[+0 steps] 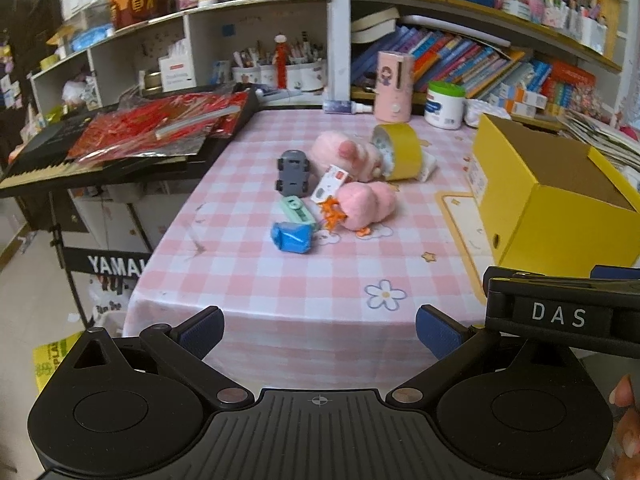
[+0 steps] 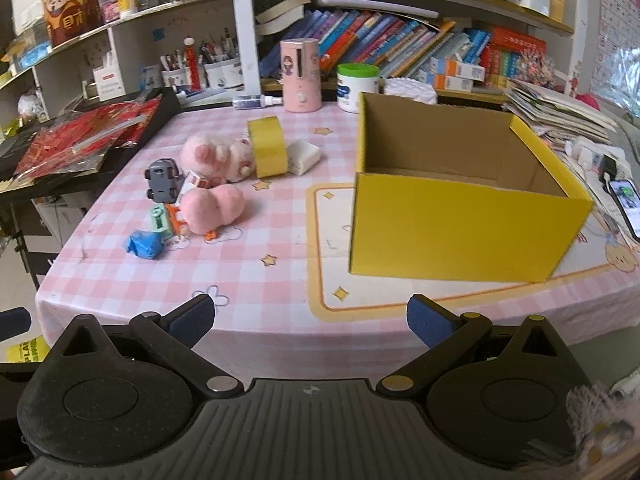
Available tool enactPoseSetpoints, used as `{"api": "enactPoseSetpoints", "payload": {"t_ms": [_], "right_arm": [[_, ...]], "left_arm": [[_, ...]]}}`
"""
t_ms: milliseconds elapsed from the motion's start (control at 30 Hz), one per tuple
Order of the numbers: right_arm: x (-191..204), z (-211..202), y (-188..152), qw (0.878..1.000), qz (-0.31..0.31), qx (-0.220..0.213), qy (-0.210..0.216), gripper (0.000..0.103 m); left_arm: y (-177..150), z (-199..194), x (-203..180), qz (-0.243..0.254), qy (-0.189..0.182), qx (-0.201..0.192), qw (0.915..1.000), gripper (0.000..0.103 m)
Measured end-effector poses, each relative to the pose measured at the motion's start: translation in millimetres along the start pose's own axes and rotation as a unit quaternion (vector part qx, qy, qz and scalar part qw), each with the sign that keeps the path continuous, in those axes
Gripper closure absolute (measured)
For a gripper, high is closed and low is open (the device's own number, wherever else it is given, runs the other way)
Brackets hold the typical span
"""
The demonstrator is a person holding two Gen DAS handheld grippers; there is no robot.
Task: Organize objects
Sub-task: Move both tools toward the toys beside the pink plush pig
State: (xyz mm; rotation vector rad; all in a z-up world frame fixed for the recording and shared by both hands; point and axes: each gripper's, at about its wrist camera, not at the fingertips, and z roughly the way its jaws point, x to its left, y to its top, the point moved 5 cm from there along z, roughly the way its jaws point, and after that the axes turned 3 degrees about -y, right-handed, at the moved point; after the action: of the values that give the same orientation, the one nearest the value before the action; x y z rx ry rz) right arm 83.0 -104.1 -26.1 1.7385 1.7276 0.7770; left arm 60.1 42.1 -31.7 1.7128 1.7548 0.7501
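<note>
A pile of small objects lies on the pink checked table: a grey toy car (image 1: 294, 176) (image 2: 162, 180), a pink plush (image 1: 366, 204) (image 2: 212, 208), a second pink plush (image 1: 340, 152) (image 2: 216, 156), a yellow tape roll (image 1: 400, 152) (image 2: 268, 146), a blue wrapped item (image 1: 292, 238) (image 2: 144, 244) and a green item (image 1: 298, 208). An open, empty yellow box (image 1: 552, 196) (image 2: 464, 216) stands to the right. My left gripper (image 1: 320, 330) and right gripper (image 2: 310, 322) are both open and empty at the table's near edge.
A keyboard (image 1: 120, 148) covered with red packets juts in at the left. A pink dispenser (image 2: 300, 76) and a white jar (image 2: 356, 88) stand at the back before bookshelves. A phone (image 2: 624, 204) lies at the far right. The right gripper's body (image 1: 560, 312) shows beside the left one.
</note>
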Motion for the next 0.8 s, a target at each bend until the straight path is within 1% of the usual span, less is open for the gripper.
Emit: {"api": "enactPoseSetpoints", "payload": {"t_ms": [100,233,300,400,500,600,700,800], "right_arm": [[7,4,3,1.0,-0.012,-0.001,0.01,0.0],[17,12,11,0.999,-0.028,-0.009,0.027,0.0],[22,17,16,0.999,-0.038,-0.017,0.035,0.0],[31,28,28,0.997,-0.058,-0.027,0.042,0.002],[37,40,40,0.996,-0.064,-0.033,0.056,0.004],[41,56,53,0.995,-0.067,-0.031,0.072,0.013],[47,75,64,0.993,-0.069,-0.02,0.093,0.015],[55,92,72,0.99,-0.075,-0.003,0.122,0.015]], "left_arm": [[2,3,5,-0.001,0.013,-0.003,0.9999,0.0],[7,8,12,-0.014,0.009,-0.01,0.9998,0.0],[10,12,16,-0.021,0.01,-0.014,0.9996,0.0],[18,20,21,-0.023,0.022,-0.018,0.9993,0.0],[26,32,25,-0.031,0.029,-0.02,0.9989,0.0],[33,48,28,-0.04,0.032,-0.01,0.9986,0.001],[39,62,33,-0.053,0.039,-0.008,0.9978,0.002],[43,79,36,-0.056,0.045,0.011,0.9974,0.002]]}}
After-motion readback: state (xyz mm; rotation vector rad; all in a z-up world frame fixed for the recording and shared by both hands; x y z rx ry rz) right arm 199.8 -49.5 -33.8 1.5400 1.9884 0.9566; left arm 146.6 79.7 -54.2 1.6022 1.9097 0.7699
